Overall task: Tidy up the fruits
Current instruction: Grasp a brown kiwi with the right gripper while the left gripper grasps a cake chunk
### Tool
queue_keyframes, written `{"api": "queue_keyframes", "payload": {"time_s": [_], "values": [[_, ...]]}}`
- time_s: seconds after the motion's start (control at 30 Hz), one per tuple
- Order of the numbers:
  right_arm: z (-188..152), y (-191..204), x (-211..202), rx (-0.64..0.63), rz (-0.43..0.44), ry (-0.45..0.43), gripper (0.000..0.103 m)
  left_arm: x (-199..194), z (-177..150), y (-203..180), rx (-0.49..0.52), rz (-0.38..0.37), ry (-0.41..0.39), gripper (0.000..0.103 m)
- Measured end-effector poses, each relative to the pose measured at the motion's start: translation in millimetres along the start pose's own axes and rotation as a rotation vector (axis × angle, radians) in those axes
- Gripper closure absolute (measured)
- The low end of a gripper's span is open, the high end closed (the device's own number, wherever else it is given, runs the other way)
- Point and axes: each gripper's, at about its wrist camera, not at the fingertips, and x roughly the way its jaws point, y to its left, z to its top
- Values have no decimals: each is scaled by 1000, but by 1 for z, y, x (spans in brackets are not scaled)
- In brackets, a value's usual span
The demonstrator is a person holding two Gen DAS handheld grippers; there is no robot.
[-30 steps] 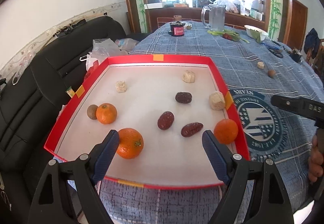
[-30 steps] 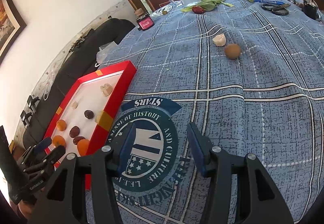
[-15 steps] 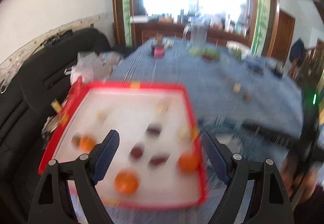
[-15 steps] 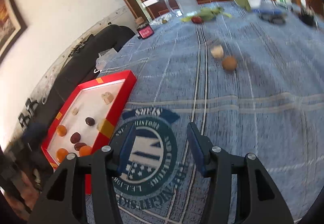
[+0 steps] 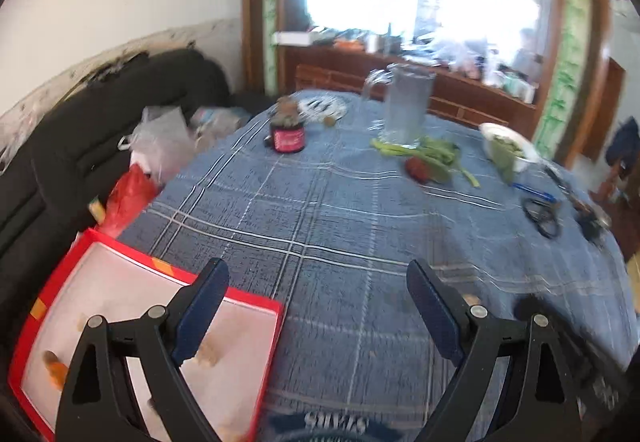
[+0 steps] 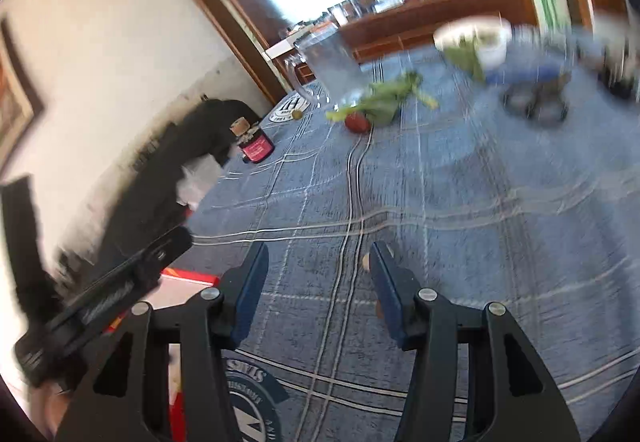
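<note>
Plainly, both tools are empty: the left hand-held gripper (image 5: 316, 306) has its jaws spread wide just right of the red tray (image 5: 256, 358), and the right hand-held gripper (image 6: 318, 282) is parted too, holding nothing. The fruits are split up. A blurred orange (image 5: 56, 372) lies inside the red tray, while two small pieces (image 6: 366, 263) sit on the cloth beyond the tray, one touching or partly behind the right tool's inner finger. Both views are smeared, so the likeliest slip is a finger knocking those small round pieces and sending them rolling across the cloth instead of closing around one; the left tool could also clip the tray's rim. The bench (image 5: 340, 210) wears a blue plaid cloth, with a glass pitcher (image 5: 408, 106), greens and a white bowl (image 5: 508, 146) far beyond the tray, a black sofa (image 5: 100, 130) to the tray's left, and a bright window behind.
</note>
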Motion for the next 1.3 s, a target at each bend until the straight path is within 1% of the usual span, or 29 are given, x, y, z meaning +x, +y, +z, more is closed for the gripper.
{"api": "queue_keyframes", "payload": {"time_s": [0.03,0.07,0.1,0.13,0.17,0.2,0.23,0.27,0.3,0.37,0.43,0.5,0.57,0.63,0.7,0.77,0.83,0.93,1.0,1.07,1.13,1.2,1.3], "values": [[1,-6,5,22,-30,50,49,2,-2,1,-3,9,-6,12],[2,-8,5,4,-33,59,50,4,-5,2,0,31,-18,13],[1,-7,1,-51,-32,45,50,7,-7,1,6,61,-21,13],[1,-8,2,-68,-54,60,50,9,-10,0,19,75,-19,13],[0,-11,6,-54,-72,82,50,10,-11,-2,33,75,-20,13],[-1,-16,12,-27,-70,115,52,11,-15,-4,52,90,-20,13],[-3,-16,20,-32,-78,151,53,10,-16,-4,59,104,-18,13],[-5,-15,24,-45,-97,164,59,9,-17,-5,62,105,-19,13],[-7,-13,29,-74,-133,171,62,8,-18,-6,65,93,-23,13],[-12,-9,38,-118,-180,191,66,3,-21,-8,92,83,-35,13],[-16,-8,44,-135,-194,212,70,3,-23,-8,112,103,-35,13],[-18,-11,48,-151,-237,215,75,3,-26,-8,108,79,-25,13],[-19,-11,50,-167,-253,209,75,6,-27,-11,113,48,-2,13],[-19,-14,49,-156,-248,204,75,8,-28,-15,124,32,16,13],[-16,-18,43,-142,-264,184,75,10,-27,-22,138,18,24,12],[-8,-26,31,-96,-261,141,75,11,-27,-29,153,7,25,12],[2,-43,14,-6,-254,82,75,14,-27,-41,177,-1,31,13],[9,-63,2,71,-290,40,76,23,-31,-63,228,-13,47,13],[10,-72,-2,115,-300,30,76,28,-36,-78,273,-14,57,13],[11,-75,-3,131,-299,29,76,30,-40,-92,309,-32,46,13],[11,-77,-2,141,-292,34,76,33,-42,-103,341,-15,26,13],[10,-76,-3,152,-288,38,75,37,-42,-110,353,-23,27,13],[10,-77,-2,169,-281,38,75,46,-44,-114,343,-17,44,13]]}}
